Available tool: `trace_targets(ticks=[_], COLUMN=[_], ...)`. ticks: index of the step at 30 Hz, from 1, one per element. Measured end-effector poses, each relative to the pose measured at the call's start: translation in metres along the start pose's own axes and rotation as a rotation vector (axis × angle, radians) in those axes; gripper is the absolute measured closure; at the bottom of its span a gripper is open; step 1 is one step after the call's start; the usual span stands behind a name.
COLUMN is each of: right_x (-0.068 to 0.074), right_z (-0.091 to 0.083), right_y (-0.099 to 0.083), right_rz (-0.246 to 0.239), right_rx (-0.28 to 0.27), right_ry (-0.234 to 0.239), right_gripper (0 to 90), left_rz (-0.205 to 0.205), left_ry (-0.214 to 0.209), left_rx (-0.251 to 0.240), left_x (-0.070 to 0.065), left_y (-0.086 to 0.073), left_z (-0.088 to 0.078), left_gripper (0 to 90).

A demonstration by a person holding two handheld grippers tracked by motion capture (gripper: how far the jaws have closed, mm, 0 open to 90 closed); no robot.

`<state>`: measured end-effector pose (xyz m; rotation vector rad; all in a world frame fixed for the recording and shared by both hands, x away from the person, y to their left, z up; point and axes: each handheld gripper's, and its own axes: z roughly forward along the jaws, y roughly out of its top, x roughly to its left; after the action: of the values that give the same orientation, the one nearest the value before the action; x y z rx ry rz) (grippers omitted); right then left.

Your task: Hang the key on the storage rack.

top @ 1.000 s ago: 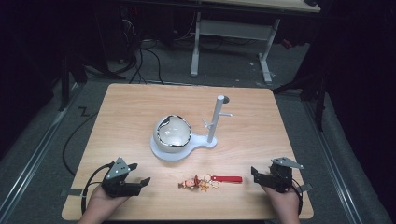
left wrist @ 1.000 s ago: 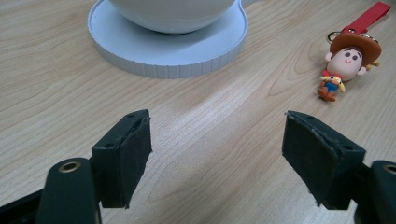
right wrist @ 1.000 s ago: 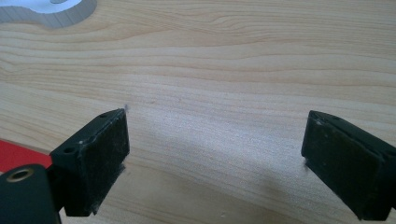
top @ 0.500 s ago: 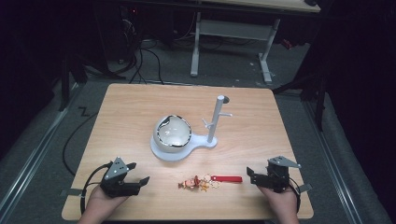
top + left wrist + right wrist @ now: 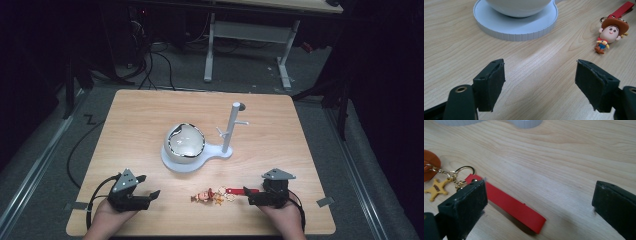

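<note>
The keychain lies flat on the wooden bench near its front edge, a small cowboy figure at one end and a red strap at the other. The right gripper sits low at the strap's end, its jaws just opened wide, the strap lying loose between them (one pad partly covers it). The left gripper rests well apart, jaws wide over bare wood. Behind stands a white stand holding a bowl.
</note>
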<state>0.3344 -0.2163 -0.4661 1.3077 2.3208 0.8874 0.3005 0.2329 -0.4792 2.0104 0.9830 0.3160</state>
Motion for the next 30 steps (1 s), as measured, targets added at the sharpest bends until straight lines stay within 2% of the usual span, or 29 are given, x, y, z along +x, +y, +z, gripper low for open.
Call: trace_targets(ticks=[1, 5, 6, 9, 13, 17, 24, 27, 30], right_x=[0.004, 0.007, 0.01, 0.012, 0.019, 0.027, 0.026, 0.032, 0.035], right_z=[0.004, 0.008, 0.012, 0.016, 0.026, 0.033, 0.032, 0.034, 0.034], right_y=[0.002, 0.005, 0.008, 0.01, 0.013, 0.013, 0.012, 0.009, 0.009], right_rz=[-0.024, -0.045, -0.075, -0.08, -0.116, -0.176, -0.171, -0.196, -0.201], right_rx=[0.018, 0.027, 0.032, 0.04, 0.064, 0.082, 0.078, 0.09, 0.088], right_ry=[0.004, 0.007, -0.003, -0.003, -0.012, -0.027, -0.02, -0.006, 0.005], right_gripper=[0.5, 0.5, 0.5, 0.5, 0.5, 0.4, 0.8, 1.4, 1.5], left_rz=[-0.001, -0.001, 0.001, 0.001, 0.0, -0.001, 0.001, 0.003, 0.002], left_ry=[0.0, 0.001, 0.002, 0.001, -0.002, -0.001, -0.001, -0.004, -0.004], left_rx=[0.001, -0.001, -0.005, -0.004, -0.004, -0.003, 0.002, 0.004, 0.001], left_x=[0.001, 0.001, 0.001, 0.001, 0.001, 0.001, 0.001, 0.001, 0.001], left_y=[0.0, 0.0, 0.001, 0.001, 0.0, 0.0, 0.0, 0.0, 0.0], left_z=[0.0, -0.001, -0.002, -0.002, -0.002, -0.002, -0.002, -0.002, -0.002], left_gripper=[24.4, 24.4, 24.4, 24.5, 24.5, 24.4, 24.5, 24.5, 24.5])
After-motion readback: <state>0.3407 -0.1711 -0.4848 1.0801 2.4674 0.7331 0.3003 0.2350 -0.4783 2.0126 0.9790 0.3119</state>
